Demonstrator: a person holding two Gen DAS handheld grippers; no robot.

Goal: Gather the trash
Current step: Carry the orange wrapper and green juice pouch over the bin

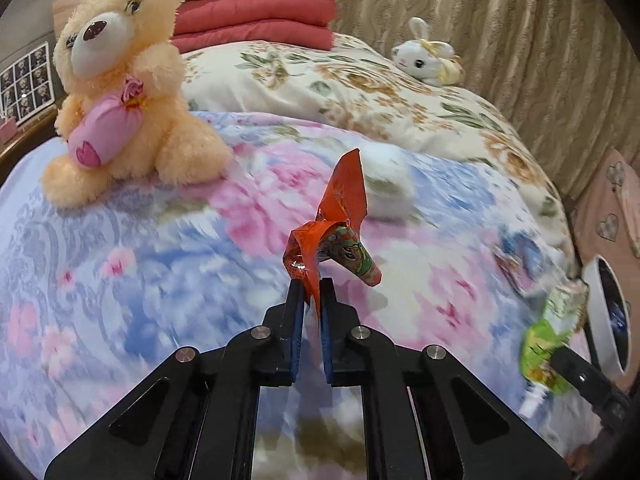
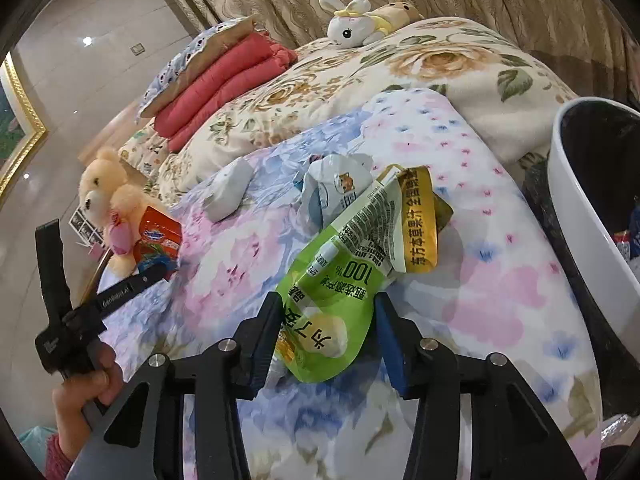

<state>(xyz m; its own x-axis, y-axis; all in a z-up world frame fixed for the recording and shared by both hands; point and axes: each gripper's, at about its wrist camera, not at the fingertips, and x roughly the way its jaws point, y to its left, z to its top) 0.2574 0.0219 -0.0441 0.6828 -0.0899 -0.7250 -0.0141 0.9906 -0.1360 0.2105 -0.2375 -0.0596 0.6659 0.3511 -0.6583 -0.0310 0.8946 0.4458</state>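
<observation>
Left tool (image 1: 311, 289) clenched an orange snack wrapper (image 1: 335, 226) above the bed (image 1: 160, 240); right tool (image 2: 326, 316) gripped a green juice pouch (image 2: 332, 292) near the bed's right edge, beside the white trash bin (image 2: 580, 216).

— What's carrying everything?
— A bed (image 2: 500, 292) under a pink-and-blue floral cover.
— And lying on it?
— A peach teddy bear (image 1: 120, 92), a crumpled white tissue (image 2: 230, 190), a white-and-blue wrapper (image 2: 336, 188), a floral quilt (image 1: 360, 92) farther back
</observation>
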